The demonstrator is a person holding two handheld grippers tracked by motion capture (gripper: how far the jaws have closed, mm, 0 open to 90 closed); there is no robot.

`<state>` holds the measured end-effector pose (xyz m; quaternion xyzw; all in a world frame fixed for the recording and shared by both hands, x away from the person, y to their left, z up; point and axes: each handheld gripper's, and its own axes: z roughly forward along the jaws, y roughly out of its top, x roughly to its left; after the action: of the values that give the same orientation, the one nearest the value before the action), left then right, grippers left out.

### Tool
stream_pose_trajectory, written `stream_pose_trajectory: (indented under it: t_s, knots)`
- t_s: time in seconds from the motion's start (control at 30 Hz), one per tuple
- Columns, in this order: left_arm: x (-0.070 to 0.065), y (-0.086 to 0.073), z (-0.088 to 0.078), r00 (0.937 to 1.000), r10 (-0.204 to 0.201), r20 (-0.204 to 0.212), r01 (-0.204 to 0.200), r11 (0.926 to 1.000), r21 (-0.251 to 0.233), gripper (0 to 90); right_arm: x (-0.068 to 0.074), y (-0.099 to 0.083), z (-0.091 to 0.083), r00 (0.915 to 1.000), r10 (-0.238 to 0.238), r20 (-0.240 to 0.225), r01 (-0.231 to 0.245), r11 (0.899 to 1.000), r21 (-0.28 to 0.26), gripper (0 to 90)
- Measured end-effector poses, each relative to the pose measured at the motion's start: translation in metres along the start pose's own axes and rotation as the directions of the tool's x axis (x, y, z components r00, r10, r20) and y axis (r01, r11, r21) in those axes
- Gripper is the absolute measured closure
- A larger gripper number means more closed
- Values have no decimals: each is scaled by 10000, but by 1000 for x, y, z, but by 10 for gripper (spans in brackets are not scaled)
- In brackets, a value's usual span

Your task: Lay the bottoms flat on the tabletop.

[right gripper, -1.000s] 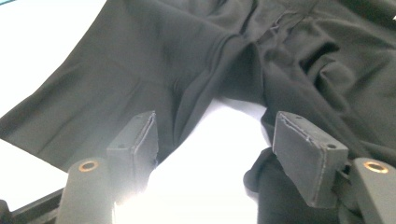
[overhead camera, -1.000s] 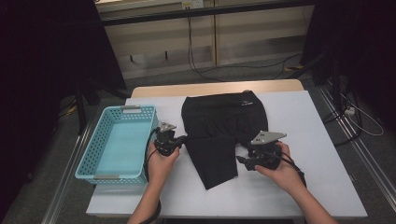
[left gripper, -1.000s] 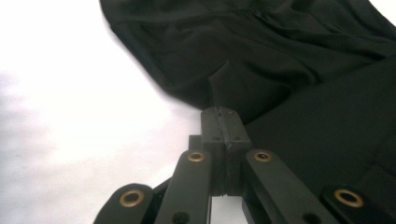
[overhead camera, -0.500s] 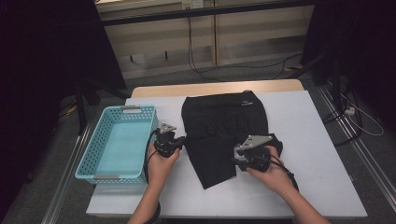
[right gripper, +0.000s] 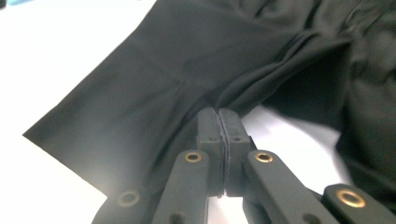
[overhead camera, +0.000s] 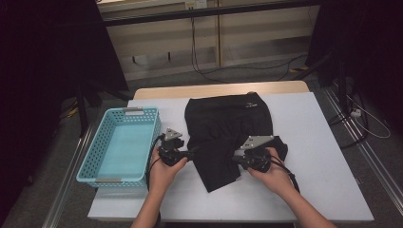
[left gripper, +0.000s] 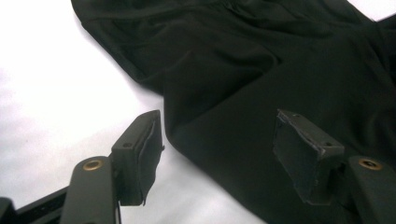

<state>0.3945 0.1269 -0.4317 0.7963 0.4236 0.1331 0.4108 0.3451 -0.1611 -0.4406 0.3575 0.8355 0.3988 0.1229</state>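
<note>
Two grippers work a pair of black shorts on the white table. Starting at the left edge of the tabletop, a light blue basket sits lengthwise along it. Just right of the basket comes the left gripper, and its jaws have just been opening: they stand apart now, one over bare table, the other over the cloth, with the hem of the shorts lying flat between them and nothing pinched. The shorts spread across the middle of the tabletop, waistband toward the far edge, one leg pointing at the near edge. On to the right gripper, whose jaws have just been closing. In the right gripper view the right gripper has its pads pressed together on a fold of the shorts, cloth bunching up at the tips.
</note>
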Motion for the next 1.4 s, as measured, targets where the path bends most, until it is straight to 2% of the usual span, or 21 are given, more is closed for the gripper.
stream_pose_trajectory:
  t_s: [0.13,0.33,0.5,0.7,0.87,0.93,1.03,1.1,1.27,1.4]
  knots:
    - [1,-3,-2,10000,46,-70,-45,10000,61,311,-5,5,-8,9999,73,151,-71,9999,-150,896]
    - [-1,-5,-6,9999,115,-87,-115,9999,46,288,-19,7,-19,9957,234,901,-216,9995,-211,896]
    - [-4,-8,-7,9997,216,59,-217,9996,203,254,-32,3,-24,9919,607,1119,-576,9979,-305,896]
    - [-13,-10,-1,9985,432,330,-445,9982,391,246,-40,3,-33,9863,830,1426,-754,9955,-578,897]
    - [-18,-11,3,9976,530,448,-552,9972,506,246,-49,1,-41,9780,1034,1813,-924,9934,-682,898]
    - [-19,-12,5,9974,554,464,-579,9969,533,244,-54,-2,-45,9722,1174,2024,-1045,9918,-733,898]
    - [-22,-13,9,9969,600,501,-629,9963,592,242,-61,-6,-46,9651,1249,2302,-1145,9917,-581,898]
    - [-23,-13,11,9965,618,559,-655,9956,669,241,-64,-9,-47,9644,1447,2214,-1332,9889,-664,898]
    - [-30,-14,19,9947,700,755,-759,9940,791,241,-60,-10,-45,9691,1257,2123,-1172,9917,-521,895]
    - [-35,-15,24,9930,943,716,-1000,9917,808,244,-58,-10,-44,9697,1154,2153,-1080,9931,-460,893]
